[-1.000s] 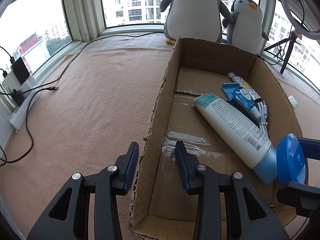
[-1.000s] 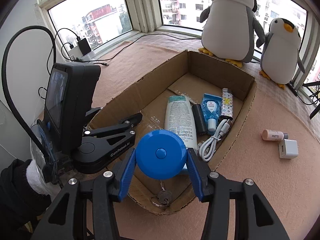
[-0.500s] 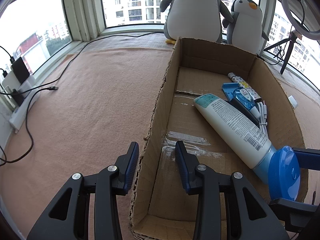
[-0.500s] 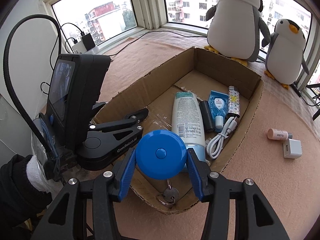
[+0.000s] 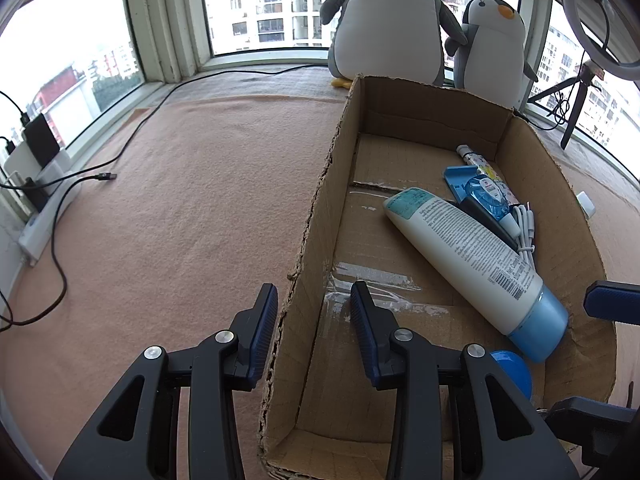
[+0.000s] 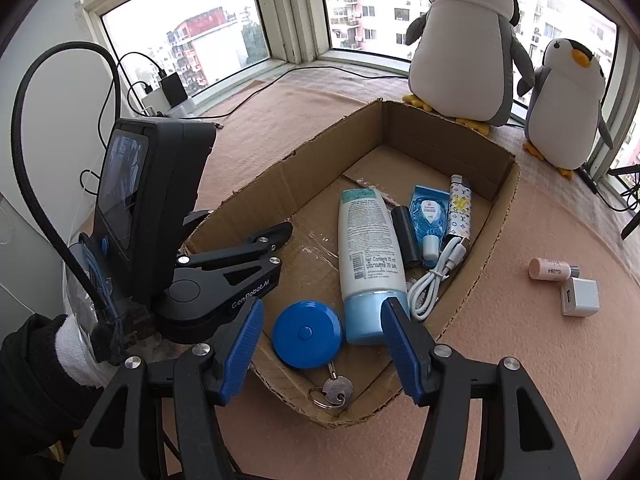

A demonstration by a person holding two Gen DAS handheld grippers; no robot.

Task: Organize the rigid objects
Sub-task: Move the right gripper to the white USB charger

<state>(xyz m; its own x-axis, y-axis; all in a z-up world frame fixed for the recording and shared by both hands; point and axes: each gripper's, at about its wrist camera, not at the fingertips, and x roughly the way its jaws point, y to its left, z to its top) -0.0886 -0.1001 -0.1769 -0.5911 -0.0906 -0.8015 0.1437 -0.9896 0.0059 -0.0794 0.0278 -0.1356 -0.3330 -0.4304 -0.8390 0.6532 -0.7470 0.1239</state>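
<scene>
A blue round tape measure [image 6: 307, 334] [image 5: 514, 372] with a key ring [image 6: 332, 390] lies flat on the floor of the cardboard box [image 6: 440, 136] [image 5: 320, 216], at its near end. My right gripper [image 6: 322, 312] hangs open just above it, touching nothing; one of its blue pads [image 5: 612, 306] shows in the left wrist view. My left gripper [image 5: 314, 320] is open, one finger on each side of the box's left wall. Beside the tape measure lies a white lotion tube [image 6: 368, 248] [image 5: 464, 252].
The box also holds a black cylinder [image 6: 405, 236], a blue pack [image 6: 430, 210], a patterned lighter [image 6: 460, 208] and a white cable [image 6: 440, 272]. A pink tube [image 6: 550, 269] and a white charger [image 6: 580, 297] lie right of it. Two plush penguins [image 6: 464, 40] stand behind.
My right gripper lowered the tape measure into the box's near end and opened; the tape measure now rests on the box floor. The left gripper has not moved.
</scene>
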